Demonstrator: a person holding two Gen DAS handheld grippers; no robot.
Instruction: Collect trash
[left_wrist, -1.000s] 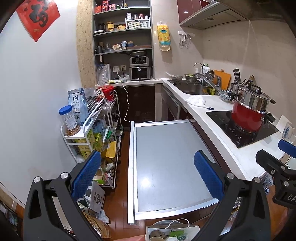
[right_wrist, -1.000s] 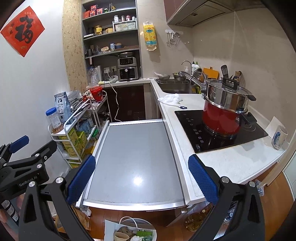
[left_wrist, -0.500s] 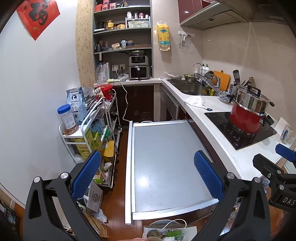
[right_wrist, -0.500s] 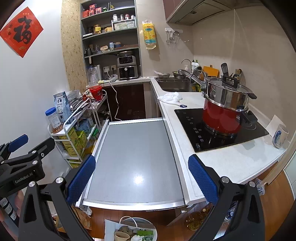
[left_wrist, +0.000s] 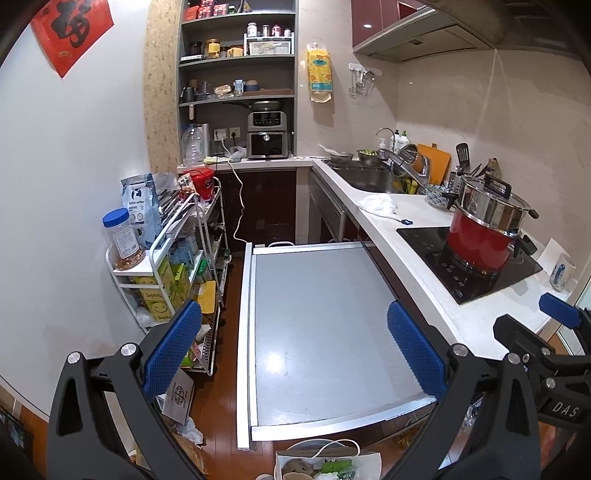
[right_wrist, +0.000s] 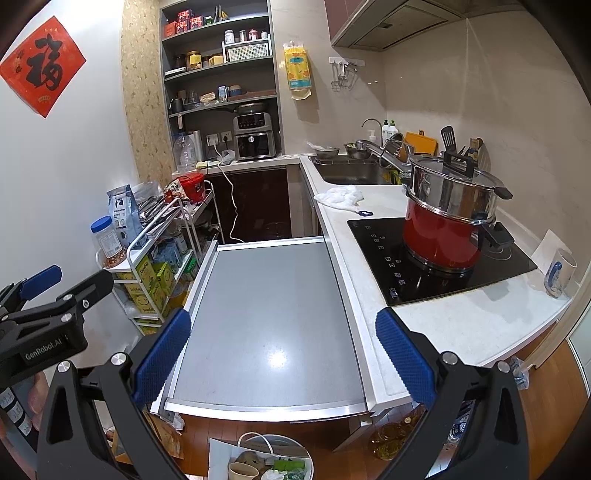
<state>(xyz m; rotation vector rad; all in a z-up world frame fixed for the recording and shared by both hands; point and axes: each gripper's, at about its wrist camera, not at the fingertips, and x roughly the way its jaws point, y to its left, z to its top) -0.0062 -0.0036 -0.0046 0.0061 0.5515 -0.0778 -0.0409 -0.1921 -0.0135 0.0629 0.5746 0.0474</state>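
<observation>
We list the scene against one landmark, the grey table (left_wrist: 317, 332).

1. Counter (right_wrist: 461, 314): white, runs along the table's right edge and back to the sink (right_wrist: 351, 173).
2. Cart (left_wrist: 166, 258): white wire, left of the table, loaded with boxes and a blue-lidded jar (left_wrist: 122, 240).
3. Pot (right_wrist: 443, 221): red with a steel steamer on top, on the black hob (right_wrist: 424, 266) right of the table.
4. Left gripper (left_wrist: 295, 350): we hold it over the table's near half, jaws wide apart, nothing between the blue pads.
5. Right gripper (right_wrist: 284, 358): over the table's near edge, jaws equally wide, holding nothing.
6. Trash bag (right_wrist: 258, 461): white, on the floor just below the table's near edge, open, with a paper cup (right_wrist: 242, 470) and green scraps inside.
7. Cloth (right_wrist: 340, 195): white, crumpled on the counter beyond the table's far right corner.
8. Mug (right_wrist: 559, 273): right of the hob, far from the table.
</observation>
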